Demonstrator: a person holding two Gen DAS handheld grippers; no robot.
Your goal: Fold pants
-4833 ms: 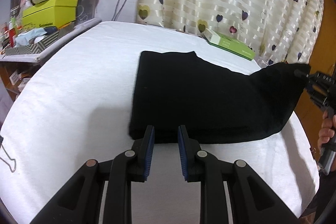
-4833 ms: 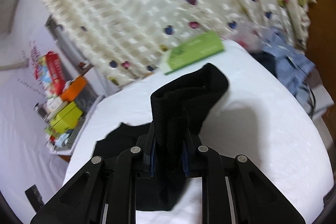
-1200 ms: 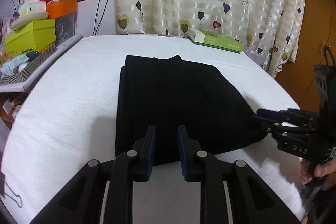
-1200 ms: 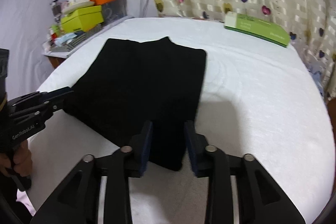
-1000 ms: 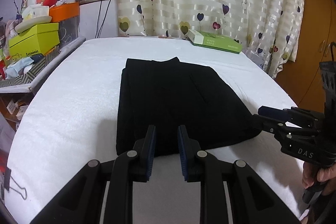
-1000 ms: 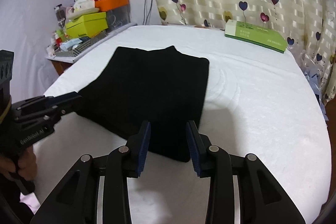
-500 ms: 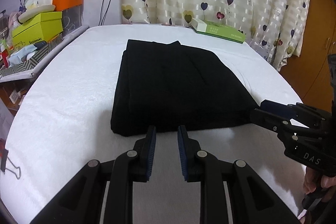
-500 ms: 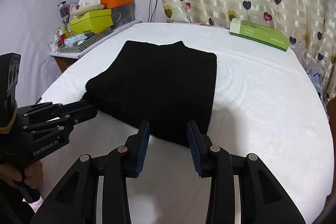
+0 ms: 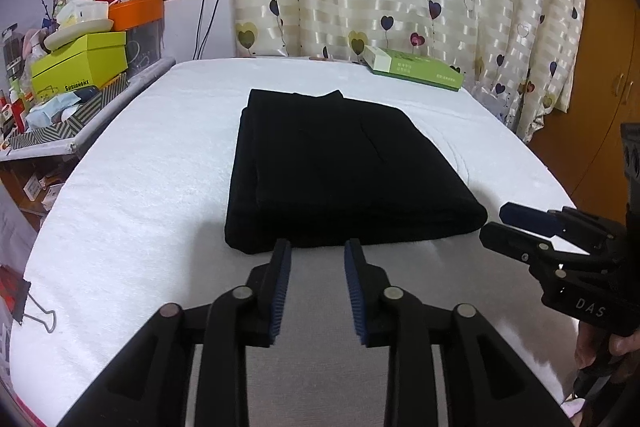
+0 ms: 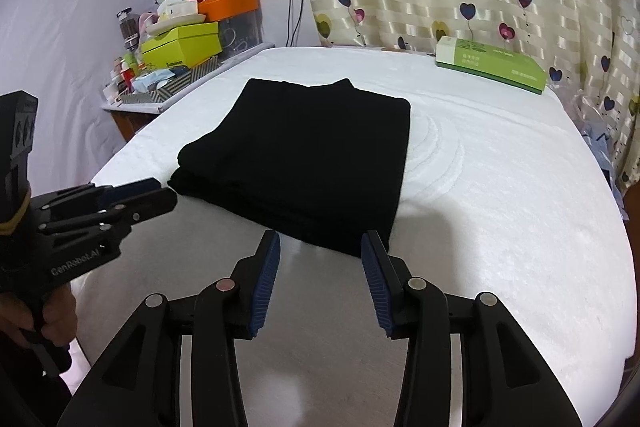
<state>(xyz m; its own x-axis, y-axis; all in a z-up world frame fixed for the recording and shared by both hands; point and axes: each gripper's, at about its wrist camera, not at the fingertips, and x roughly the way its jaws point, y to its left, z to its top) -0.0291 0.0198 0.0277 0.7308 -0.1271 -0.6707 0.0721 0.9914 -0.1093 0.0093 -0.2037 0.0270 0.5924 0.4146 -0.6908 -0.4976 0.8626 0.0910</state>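
Both grippers are hovering just short of the near edge of the black pants [image 9: 340,167], and neither is holding anything. Left gripper [image 9: 316,267] is showing a moderate gap between its blue-padded fingers, with bare white cloth visible between them. Right gripper [image 10: 320,255] is standing wider open, its fingers framing the near right corner of the garment without touching it. In the left wrist view the right gripper [image 9: 504,223] is also appearing at the right, close beside the pants' near right corner and apart from it.

The pants are lying in the middle of the white bed [image 9: 132,187], folded into a compact, roughly rectangular stack, with the far edge showing a small raised notch. Several layers are showing along the left side and the near edge, which is looking rounded and thick. The top surface is lying smooth, with one faint seam line.

Judging by the soft rounded edges, the fabric is probably light, limp and knit-like, so it is likely to sag and spread if lifted by one point. A grip should take all layers together at the two near corners. The fold is looking close to finished.

A green box [image 9: 412,69] is lying well apart at the far right.
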